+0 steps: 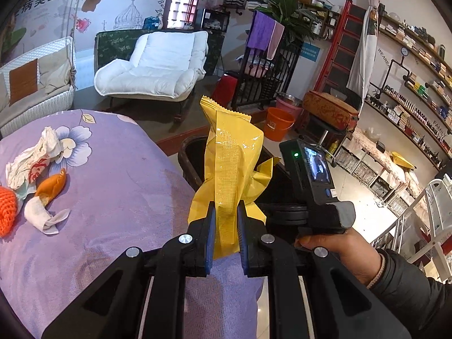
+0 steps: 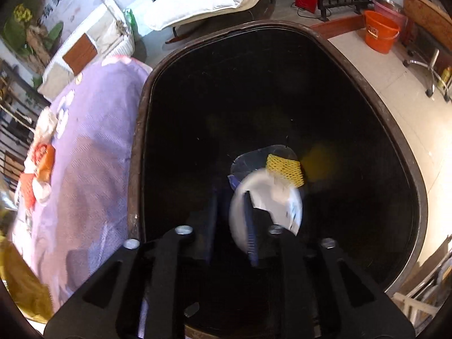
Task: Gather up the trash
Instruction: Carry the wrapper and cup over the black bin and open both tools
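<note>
L wrist view: nearest the lens, the black left gripper with blue pads (image 1: 225,233) has its fingers drawn in on a glossy yellow plastic snack wrapper (image 1: 230,166), pinched at its lower part; the wrapper stands upright above the fingers, serrated end on top.

L to R in the same view: an orange knitted mesh piece (image 1: 7,210) at the left edge of the lilac floral cloth-covered table (image 1: 118,186). Beside it a crumpled white paper wrapper with red print (image 1: 32,159), an orange peel scrap (image 1: 52,185) and a wadded white tissue (image 1: 42,214), all lying close together on the cloth. Behind the held wrapper, the dark brown rim of the black trash bin (image 1: 188,155), just beside the table edge. Further R, the black right gripper unit (image 1: 316,180), held in the person's right hand (image 1: 347,250), over the bin.

R wrist view: table cloth at L, litter on it blurred. The bin fills the centre. The right gripper (image 2: 230,231) points down into the bin mouth, fingers apart w/ a clear gap, nothing between the pads. Inside the bin: a white round paper bowl-like piece (image 2: 268,203) and a yellow foam fruit net (image 2: 285,168) on the bottom; motion blur, can't tell whether they touch. An orange plastic bucket (image 2: 380,32) stands on the floor, well apart, upper R.
</note>
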`<state>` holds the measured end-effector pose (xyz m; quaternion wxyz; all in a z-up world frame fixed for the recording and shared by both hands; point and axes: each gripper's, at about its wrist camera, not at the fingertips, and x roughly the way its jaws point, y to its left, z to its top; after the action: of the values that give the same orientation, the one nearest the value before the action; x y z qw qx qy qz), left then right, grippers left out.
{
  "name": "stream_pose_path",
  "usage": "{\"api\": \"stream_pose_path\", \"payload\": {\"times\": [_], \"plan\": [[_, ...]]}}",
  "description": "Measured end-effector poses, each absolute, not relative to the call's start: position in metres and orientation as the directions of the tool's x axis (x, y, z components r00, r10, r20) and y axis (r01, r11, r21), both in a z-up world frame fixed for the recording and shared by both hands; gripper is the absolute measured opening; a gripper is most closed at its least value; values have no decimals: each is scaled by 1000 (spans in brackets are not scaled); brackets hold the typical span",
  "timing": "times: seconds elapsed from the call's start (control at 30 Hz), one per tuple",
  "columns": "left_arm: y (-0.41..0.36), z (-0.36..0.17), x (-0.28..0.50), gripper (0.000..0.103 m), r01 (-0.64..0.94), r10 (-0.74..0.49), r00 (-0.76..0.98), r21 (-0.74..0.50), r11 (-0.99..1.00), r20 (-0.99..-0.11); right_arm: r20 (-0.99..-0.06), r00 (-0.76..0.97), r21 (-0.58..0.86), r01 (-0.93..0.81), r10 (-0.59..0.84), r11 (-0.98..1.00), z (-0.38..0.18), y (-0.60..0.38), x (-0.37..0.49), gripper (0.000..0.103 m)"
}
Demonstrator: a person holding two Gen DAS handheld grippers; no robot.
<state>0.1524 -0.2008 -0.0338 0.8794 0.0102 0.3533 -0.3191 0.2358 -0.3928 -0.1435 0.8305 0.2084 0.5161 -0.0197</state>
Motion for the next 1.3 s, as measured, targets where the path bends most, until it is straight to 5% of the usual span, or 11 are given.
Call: {"api": "stream_pose_path", "payload": {"times": [0.5, 1.07, 1.13, 1.3], "plan": [[-253, -41, 170, 15, 624, -582, 473, -216, 751, -661, -725, 681, 225, 373, -101, 900, -64, -426, 139, 48], [-301, -71, 193, 16, 638, -545, 373, -219, 738, -751, -731, 650, 184, 481, -208, 857, -66, -455, 86, 53], [-306, -74, 196, 24, 635, -535, 366, -215, 742, -762, -731, 646, 177, 489, -218, 854, -65, -457, 82, 59], [-305, -75, 193, 72, 641, -516, 388, -178, 746, -764, -729, 642, 180, 515, -238, 838, -65, -466, 73, 67]]}}
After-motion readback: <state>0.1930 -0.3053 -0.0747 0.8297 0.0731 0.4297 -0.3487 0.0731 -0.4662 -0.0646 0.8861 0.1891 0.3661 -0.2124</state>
